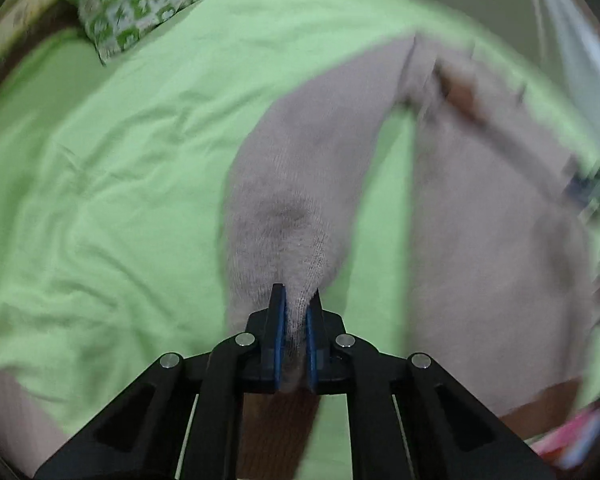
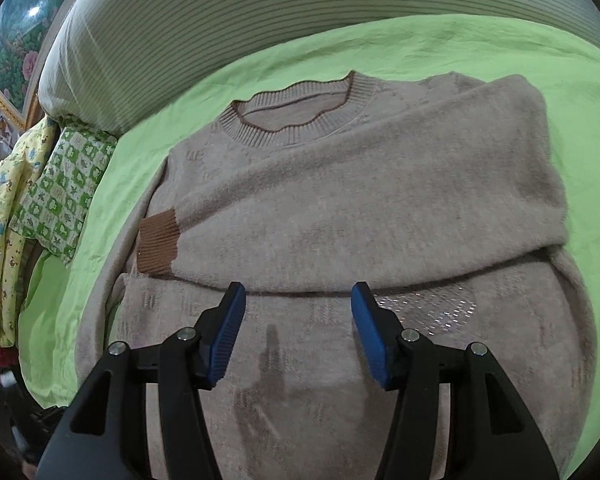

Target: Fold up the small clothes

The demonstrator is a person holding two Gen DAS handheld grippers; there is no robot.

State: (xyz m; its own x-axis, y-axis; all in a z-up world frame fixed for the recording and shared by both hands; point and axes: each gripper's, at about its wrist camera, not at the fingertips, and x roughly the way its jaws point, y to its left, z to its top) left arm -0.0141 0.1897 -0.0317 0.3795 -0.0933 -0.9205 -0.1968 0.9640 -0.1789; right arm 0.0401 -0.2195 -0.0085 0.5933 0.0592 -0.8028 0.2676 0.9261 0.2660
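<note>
- The beige sweater lies flat on the green bedsheet, neckline toward the striped headboard cushion.
- One sleeve is folded across the sweater's chest, its brown cuff at the sweater's edge.
- The left gripper is clamped on the other sleeve, beside the sweater's body.
- The right gripper hovers over the sweater's lower half, jaws apart and holding nothing.
- A green patterned pillow lies beside the sweater.

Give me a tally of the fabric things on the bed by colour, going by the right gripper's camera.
Beige with brown trim: 1, the sweater
Plain green: 1, the bed sheet
Green and white print: 1, the patterned pillow
Yellow print: 1, the quilted cloth
Striped: 1, the big pillow
Total: 5
</note>
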